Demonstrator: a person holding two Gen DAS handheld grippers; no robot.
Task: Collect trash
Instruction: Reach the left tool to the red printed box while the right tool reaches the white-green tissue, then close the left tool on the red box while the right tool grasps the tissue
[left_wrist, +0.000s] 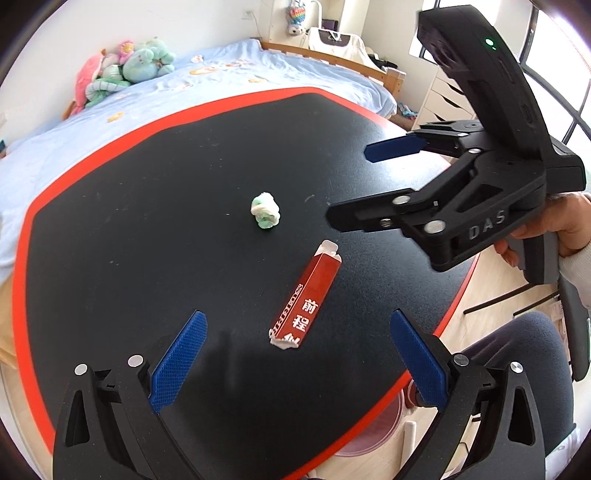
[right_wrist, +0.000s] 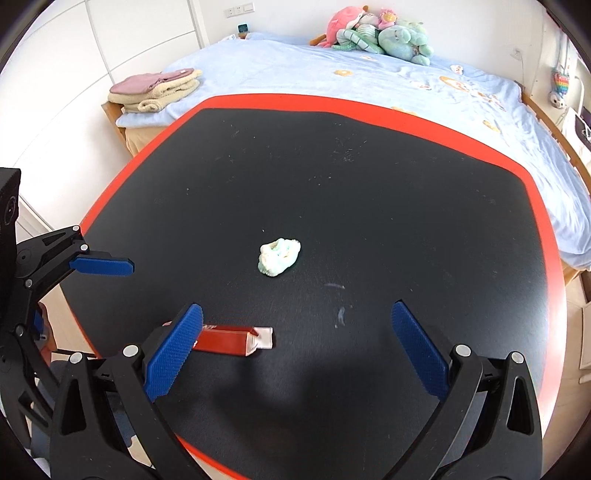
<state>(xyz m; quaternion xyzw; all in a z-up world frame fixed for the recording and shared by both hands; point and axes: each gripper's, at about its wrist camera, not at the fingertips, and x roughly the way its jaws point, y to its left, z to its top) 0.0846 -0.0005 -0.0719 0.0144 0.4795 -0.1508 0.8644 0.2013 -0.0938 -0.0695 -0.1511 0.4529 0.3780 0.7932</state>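
Note:
A crumpled white and green paper wad (left_wrist: 265, 211) lies near the middle of the black table (left_wrist: 147, 221). A flattened red carton with white Chinese characters (left_wrist: 306, 299) lies closer to me. My left gripper (left_wrist: 297, 325) is open and empty, hovering just above the carton's near end. My right gripper (left_wrist: 351, 188) is open and empty, held above the table's right side. In the right wrist view the wad (right_wrist: 279, 256) lies ahead of the right gripper (right_wrist: 295, 321), and the carton (right_wrist: 231, 339) lies by its left finger. The left gripper's finger (right_wrist: 103, 266) shows at the left.
The table has a red border (right_wrist: 406, 110). A bed with a blue sheet (right_wrist: 369, 85), stuffed toys (right_wrist: 380, 33) and folded towels (right_wrist: 155, 88) stands behind it. A white drawer unit (left_wrist: 447, 99) is at the far right. A pink bin (left_wrist: 380, 424) sits below the table's near edge, beside my knee (left_wrist: 517, 350).

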